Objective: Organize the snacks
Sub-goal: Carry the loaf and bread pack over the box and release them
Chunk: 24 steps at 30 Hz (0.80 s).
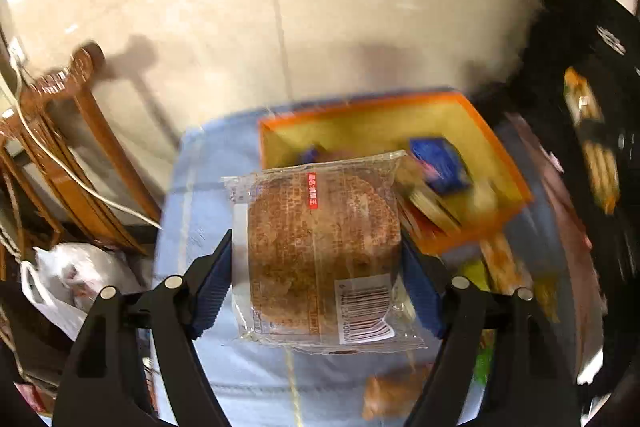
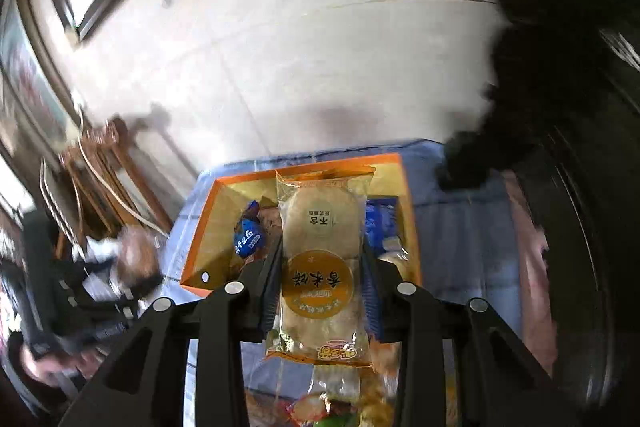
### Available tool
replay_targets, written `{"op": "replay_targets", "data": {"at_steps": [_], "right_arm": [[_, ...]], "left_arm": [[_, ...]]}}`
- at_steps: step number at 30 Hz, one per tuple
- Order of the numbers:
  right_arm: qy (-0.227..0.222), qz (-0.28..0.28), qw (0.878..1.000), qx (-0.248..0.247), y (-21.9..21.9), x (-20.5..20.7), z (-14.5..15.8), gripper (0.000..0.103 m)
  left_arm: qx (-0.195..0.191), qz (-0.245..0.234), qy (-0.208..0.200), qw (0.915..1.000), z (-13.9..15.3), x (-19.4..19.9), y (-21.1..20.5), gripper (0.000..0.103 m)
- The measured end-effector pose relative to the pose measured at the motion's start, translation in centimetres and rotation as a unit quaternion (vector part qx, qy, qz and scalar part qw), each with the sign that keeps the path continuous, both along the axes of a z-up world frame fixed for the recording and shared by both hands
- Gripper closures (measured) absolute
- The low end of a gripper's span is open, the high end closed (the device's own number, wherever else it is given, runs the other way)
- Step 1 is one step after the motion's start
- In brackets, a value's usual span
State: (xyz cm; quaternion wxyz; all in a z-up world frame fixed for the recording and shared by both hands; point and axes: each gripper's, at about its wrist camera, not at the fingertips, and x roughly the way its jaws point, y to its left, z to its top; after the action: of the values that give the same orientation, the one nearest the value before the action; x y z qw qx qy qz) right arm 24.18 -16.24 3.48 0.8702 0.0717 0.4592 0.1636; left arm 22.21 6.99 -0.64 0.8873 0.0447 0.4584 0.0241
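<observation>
My left tool (image 1: 316, 259) grips a clear-wrapped brown cake (image 1: 320, 243) between its blue pads, held above the blue-covered worktop (image 1: 200, 187), just short of the orange tray (image 1: 400, 111). My right tool (image 2: 322, 275) clamps a rice cracker packet (image 2: 322, 259) lengthwise, over the tray's near edge.

left hand-held gripper (image 1: 318, 259): tilted steeply downward, blue pads clamped on either side of a clear-wrapped brown cake | right hand-held gripper (image 2: 322, 279): tilted downward, jaws narrow, pinching an orange-labelled rice-cracker packet
</observation>
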Motion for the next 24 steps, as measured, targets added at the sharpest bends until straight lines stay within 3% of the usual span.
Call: {"op": "replay_targets", "data": {"at_steps": [8, 9, 10, 11, 13, 15, 18, 22, 24], "right_arm": [[0.047, 0.026, 0.998, -0.026, 3.0, 5.3, -2.1, 0.067], [0.052, 0.026, 0.998, -0.032, 3.1, 5.5, -2.3, 0.054], [0.054, 0.020, 0.997, -0.051, 3.1, 5.8, -2.8, 0.010], [0.047, 0.010, 0.996, -0.070, 3.2, 5.5, -3.0, 0.004], [0.045, 0.009, 0.995, -0.090, 3.0, 4.6, -3.7, 0.004], [0.066, 0.013, 0.994, -0.080, 1.8, 2.9, -5.0, 0.004], [0.089, 0.019, 0.990, -0.109, 1.0, -0.2, -7.3, 0.004], [0.133, 0.020, 0.979, -0.154, 1.1, -5.9, -14.0, 0.004], [0.148, 0.021, 0.977, -0.151, 2.0, -7.5, -17.0, 0.004]], "left_arm": [[0.002, 0.022, 0.021, 0.9995, -0.8, 6.9, 0.7, 0.027], [-0.007, 0.027, 0.025, 0.9993, -1.3, 7.5, 0.8, 0.021], [-0.003, 0.035, 0.027, 0.9990, -1.6, 7.6, 0.9, 0.005], [0.008, 0.045, 0.026, 0.9986, -1.9, 7.6, 0.9, 0.004], [0.035, 0.050, 0.030, 0.9977, -2.8, 7.2, 0.5, 0.004], [0.046, 0.033, 0.035, 0.9978, -3.5, 6.4, 0.2, 0.004], [0.047, 0.023, 0.041, 0.9978, -4.6, 4.0, 0.3, 0.004], [0.035, 0.013, 0.057, 0.9977, -6.7, -0.5, 0.6, 0.004], [0.045, 0.013, 0.068, 0.9965, -8.6, -3.1, 0.7, 0.004]]}}
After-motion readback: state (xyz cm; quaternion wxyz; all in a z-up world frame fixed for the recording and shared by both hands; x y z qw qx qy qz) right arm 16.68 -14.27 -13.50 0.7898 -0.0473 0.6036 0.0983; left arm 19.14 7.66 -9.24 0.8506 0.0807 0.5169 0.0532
